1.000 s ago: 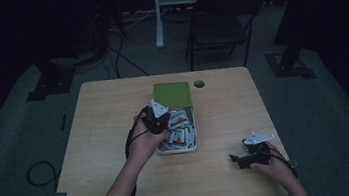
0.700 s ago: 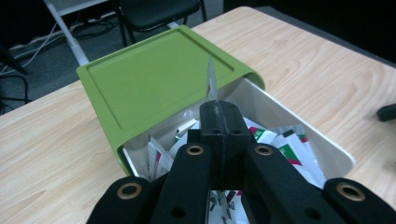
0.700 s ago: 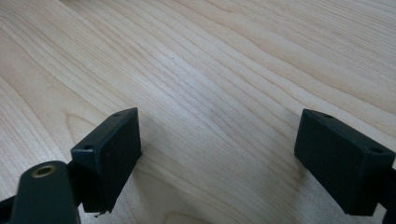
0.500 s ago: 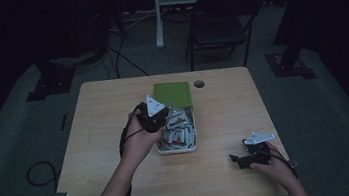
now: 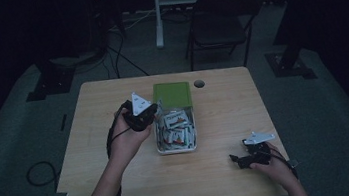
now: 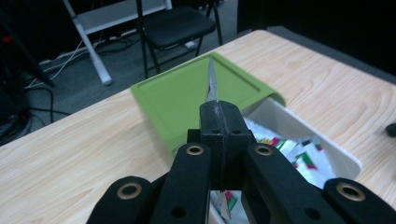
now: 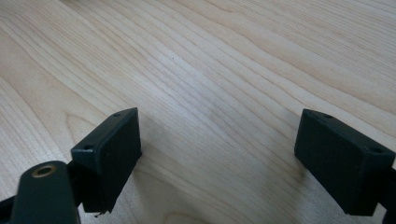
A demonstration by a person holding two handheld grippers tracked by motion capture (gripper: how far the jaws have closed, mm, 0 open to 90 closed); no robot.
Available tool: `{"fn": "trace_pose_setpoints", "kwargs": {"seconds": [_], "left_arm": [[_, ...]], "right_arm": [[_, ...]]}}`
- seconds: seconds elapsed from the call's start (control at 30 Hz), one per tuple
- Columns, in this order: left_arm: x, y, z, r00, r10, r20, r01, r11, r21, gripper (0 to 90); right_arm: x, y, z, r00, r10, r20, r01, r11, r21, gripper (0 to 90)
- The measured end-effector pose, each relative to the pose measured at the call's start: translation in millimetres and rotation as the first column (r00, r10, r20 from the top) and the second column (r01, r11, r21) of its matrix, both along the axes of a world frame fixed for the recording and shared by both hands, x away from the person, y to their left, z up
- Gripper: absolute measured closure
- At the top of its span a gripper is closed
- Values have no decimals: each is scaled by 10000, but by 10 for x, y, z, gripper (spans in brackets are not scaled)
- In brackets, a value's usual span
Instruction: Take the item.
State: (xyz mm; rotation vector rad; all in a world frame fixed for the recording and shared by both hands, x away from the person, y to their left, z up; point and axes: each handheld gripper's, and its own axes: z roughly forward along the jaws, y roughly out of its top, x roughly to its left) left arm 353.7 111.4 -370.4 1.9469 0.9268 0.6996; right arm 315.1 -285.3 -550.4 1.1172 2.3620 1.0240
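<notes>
The left claw [image 6: 218, 122] is closed on one thin packet [image 6: 211, 84], held edge-on above the white box [image 5: 159, 149] of packets, probably so it can be carried away from the rest. The green lid [image 5: 172, 94] lies behind the box, leaving it open. The print on the packets is too small to read. At the right, the right claw [image 7: 217, 156] rests open on the desk [image 7: 224, 56], idle.

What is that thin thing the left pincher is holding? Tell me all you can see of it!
It looks like a flat packet, seen edge-on, so it shows as a thin pale sliver. It stands upright, sticking out above the left gripper, whose two black jaws are shut tight on it. A bit of it pokes out below too. It hangs above the white box full of similar small packets, by the green lid.
</notes>
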Motion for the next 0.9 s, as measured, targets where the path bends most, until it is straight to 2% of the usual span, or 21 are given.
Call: {"fn": "trace_pose_setpoints", "kwargs": {"seconds": [0.03, 0.4, 0.9], "left_arm": [[-5, 42, 16, 9999, 127, 112, -127, 9999, -46, 900], [-33, 398, 66, 9963, 833, 208, -831, 9965, -95, 900], [-33, 728, -123, 9891, 1471, -14, -1471, 9889, -220, 900]], "right_arm": [[0, 0, 0, 10000, 0, -3, 0, 10000, 0, 140], [0, 0, 0, 10000, 6, -2, -6, 10000, -1, 140], [0, -1, 0, 10000, 5, 3, -5, 10000, -6, 140]]}}
